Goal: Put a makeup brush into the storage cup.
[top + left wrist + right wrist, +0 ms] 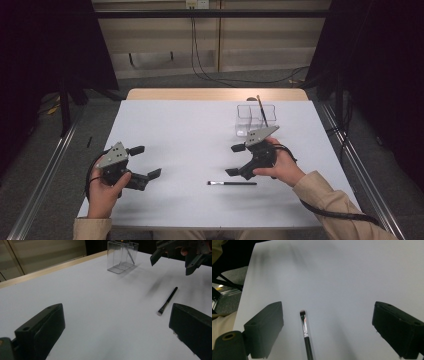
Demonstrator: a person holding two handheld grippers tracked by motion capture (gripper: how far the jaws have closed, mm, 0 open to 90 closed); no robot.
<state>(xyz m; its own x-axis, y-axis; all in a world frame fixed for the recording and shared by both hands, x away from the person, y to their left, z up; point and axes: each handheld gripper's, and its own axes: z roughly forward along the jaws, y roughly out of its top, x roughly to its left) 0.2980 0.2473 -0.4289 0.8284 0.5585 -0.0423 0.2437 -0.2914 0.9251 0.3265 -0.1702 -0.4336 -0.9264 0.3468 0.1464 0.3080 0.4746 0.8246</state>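
Brush lies untouched between wide-open right claw.

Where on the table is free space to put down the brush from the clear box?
The table is bare on its whole left half and centre, between the left tool and the clear box. It is crowded at the right: box, right tool and the lying brush sit close together.

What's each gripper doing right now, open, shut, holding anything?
Left gripper: open, holding nothing, jaws wide above the bare table.
Right gripper: open, holding nothing; the brush lies on the table just below it.
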